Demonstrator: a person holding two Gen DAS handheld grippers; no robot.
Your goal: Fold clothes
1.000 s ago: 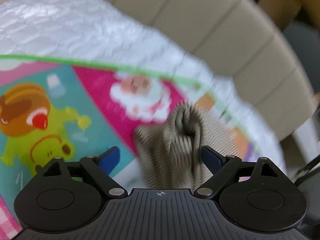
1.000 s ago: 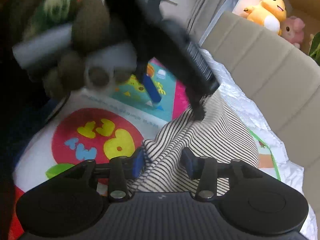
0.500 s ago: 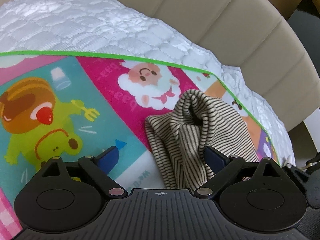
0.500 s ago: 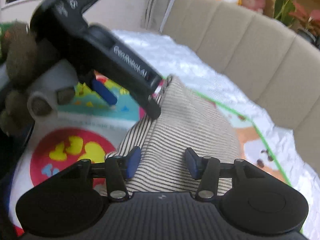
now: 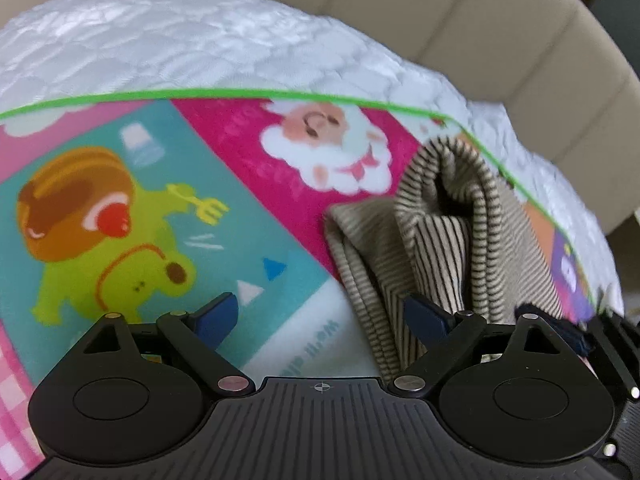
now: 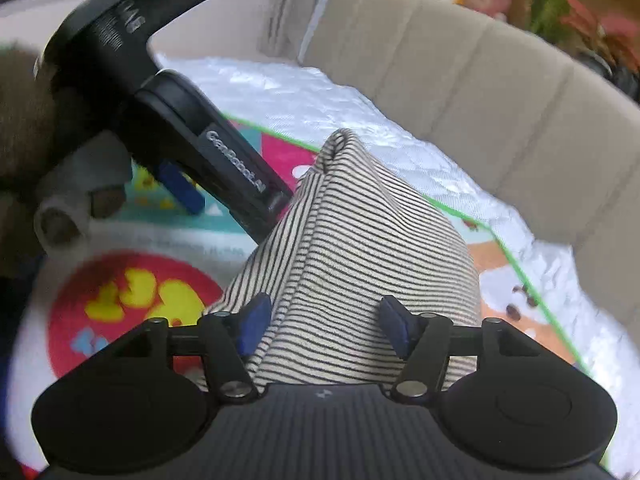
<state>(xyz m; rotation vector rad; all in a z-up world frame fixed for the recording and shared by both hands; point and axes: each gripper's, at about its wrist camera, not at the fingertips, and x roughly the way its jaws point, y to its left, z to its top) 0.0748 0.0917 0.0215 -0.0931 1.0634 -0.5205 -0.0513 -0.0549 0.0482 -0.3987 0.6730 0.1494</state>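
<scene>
Garment: striped top (image 6: pixel 352 264) lies bunched in layered folds on the cartoon play mat (image 5: pixel 120 208), near the mat's green-edged far side, beside the white quilt (image 5: pixel 240 48)
Left claw: left gripper (image 5: pixel 320 316) has its jaws wide apart; the right pad sits against the cloth's near fold, nothing pinched
Right claw: right gripper (image 6: pixel 324 324) is spread too, the stripes lying between its pads without being squeezed
Just changed: a second ago the right jaws stood closer on the fabric; now they are wider, and the left claw has slid leftward so the bundle sits off to its right
Meaning: likely a fold was just let go; the bundle looks loose, not flat
Left view only: a dark hollow (image 5: pixel 452 196) inside the folds and stacked edges at the left side
Right view only: the left tool's body (image 6: pixel 224 168) above the mat, and a peaked ridge (image 6: pixel 340 140) at the garment's far end
</scene>
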